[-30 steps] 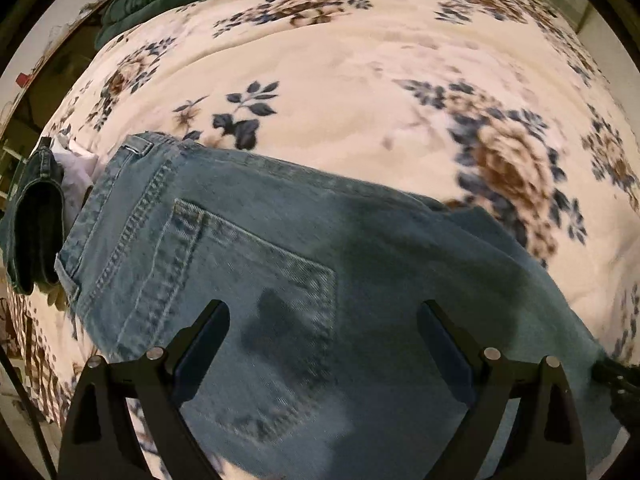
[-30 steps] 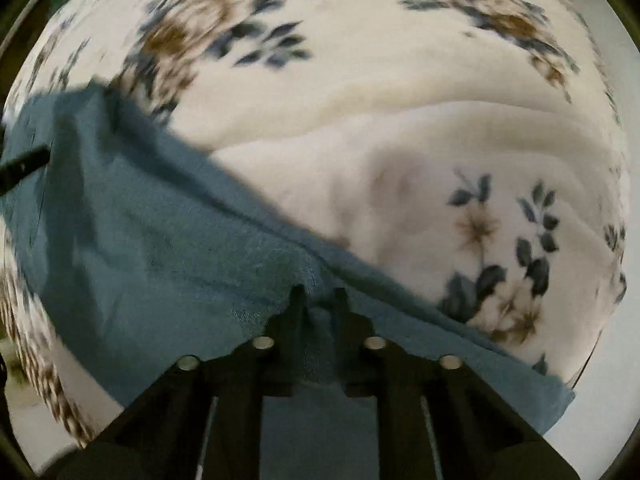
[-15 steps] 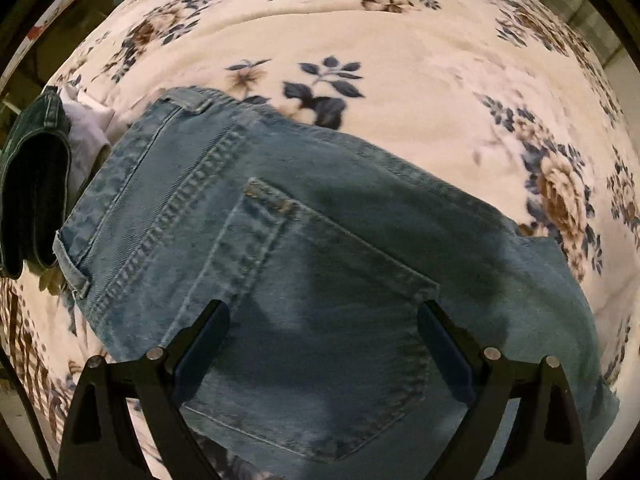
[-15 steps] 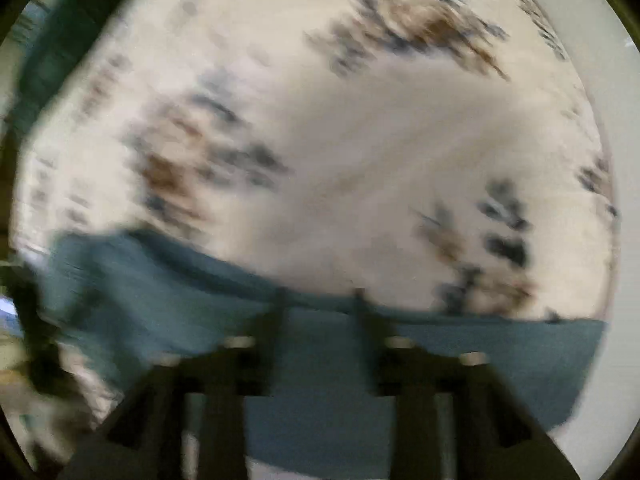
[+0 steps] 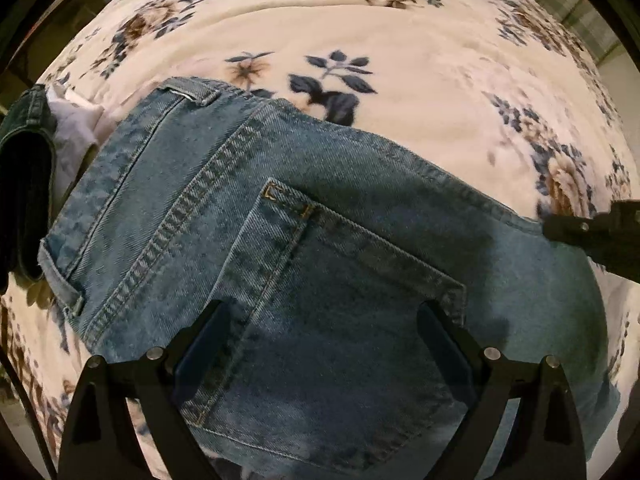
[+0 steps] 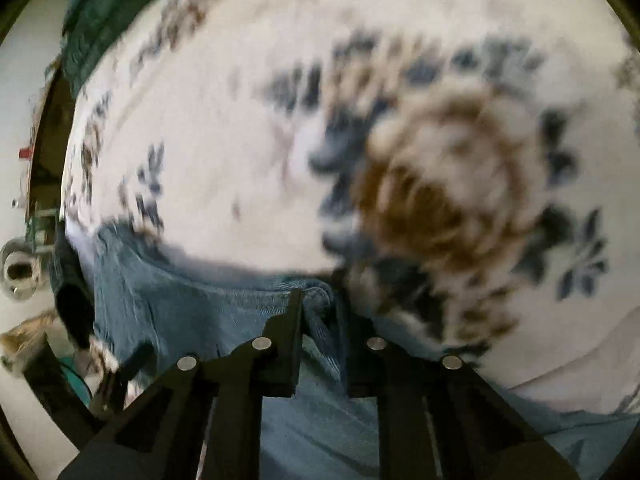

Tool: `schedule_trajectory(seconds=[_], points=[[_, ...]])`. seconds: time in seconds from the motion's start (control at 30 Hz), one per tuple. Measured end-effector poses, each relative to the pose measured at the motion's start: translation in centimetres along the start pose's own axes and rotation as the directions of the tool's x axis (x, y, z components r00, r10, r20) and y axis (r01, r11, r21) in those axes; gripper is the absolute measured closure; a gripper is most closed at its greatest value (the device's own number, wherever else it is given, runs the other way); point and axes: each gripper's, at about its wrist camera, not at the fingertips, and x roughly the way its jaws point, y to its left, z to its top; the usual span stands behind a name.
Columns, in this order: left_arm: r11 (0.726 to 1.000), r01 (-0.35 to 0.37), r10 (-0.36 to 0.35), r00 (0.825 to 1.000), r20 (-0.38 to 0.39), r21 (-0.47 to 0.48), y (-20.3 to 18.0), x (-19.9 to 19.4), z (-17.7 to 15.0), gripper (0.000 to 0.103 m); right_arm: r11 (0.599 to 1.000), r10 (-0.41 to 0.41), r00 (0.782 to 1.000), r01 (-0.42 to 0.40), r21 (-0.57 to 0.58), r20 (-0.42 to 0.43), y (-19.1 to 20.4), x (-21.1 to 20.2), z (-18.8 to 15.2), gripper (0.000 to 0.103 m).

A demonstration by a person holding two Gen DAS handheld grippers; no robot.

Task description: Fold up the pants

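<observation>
Jeans [image 5: 320, 240] laid flat on flowered blanket [image 5: 400, 60], back pocket [image 5: 340, 280] up.
L gripper [image 5: 320, 312] held wide apart over pocket, nothing gripped; R gripper [image 6: 318, 308] clamped on jeans edge. Dark clothes [image 5: 24, 200] seen beside waistband, far left.

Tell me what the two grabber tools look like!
Both are black plastic. The left tool has two wide-set fingers with dark blue pads on their inner faces and round silver screws on the angular frames. The right tool has the same black frame and silver screws. No cables, markings or sleeves show.
</observation>
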Motion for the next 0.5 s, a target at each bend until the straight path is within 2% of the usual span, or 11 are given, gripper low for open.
schedule_trajectory(seconds=[0.1,0.2,0.27,0.33,0.37,0.4,0.5], points=[[1.0,-0.008,0.008,1.0,-0.007,0.016,-0.3,0.3,-0.1,0.007,0.996,0.023,0.999,-0.019,0.083,-0.042,-1.2,2.2,0.6,0.088],[1.0,0.005,-0.004,1.0,-0.01,0.009,-0.1,0.2,0.2,0.007,1.0,0.02,0.996,-0.018,0.016,-0.09,-0.9,3.0,1.6,0.085],[1.0,0.016,-0.016,1.0,-0.008,0.002,0.1,-0.1,0.4,0.007,0.999,0.046,0.996,-0.045,0.015,-0.076,-1.0,1.3,1.9,0.067],[1.0,0.022,-0.022,1.0,-0.008,-0.002,0.2,-0.2,0.5,0.007,0.999,0.045,0.999,-0.045,0.009,-0.005,-1.6,-2.3,1.4,0.04],[1.0,0.023,-0.023,1.0,-0.01,-0.004,0.3,-0.2,0.6,0.007,1.0,0.024,1.0,-0.024,-0.007,0.016,-1.7,-3.6,0.9,0.036],[1.0,0.022,-0.022,1.0,-0.01,-0.006,0.3,-0.3,0.6,0.007,1.0,0.005,1.0,-0.005,-0.024,0.02,-2.0,-4.6,0.3,0.036],[1.0,0.027,-0.028,1.0,-0.011,-0.016,0.2,-0.7,0.6,0.007,0.998,-0.029,0.998,0.026,-0.052,-0.061,-3.2,-4.7,-1.7,0.036]])
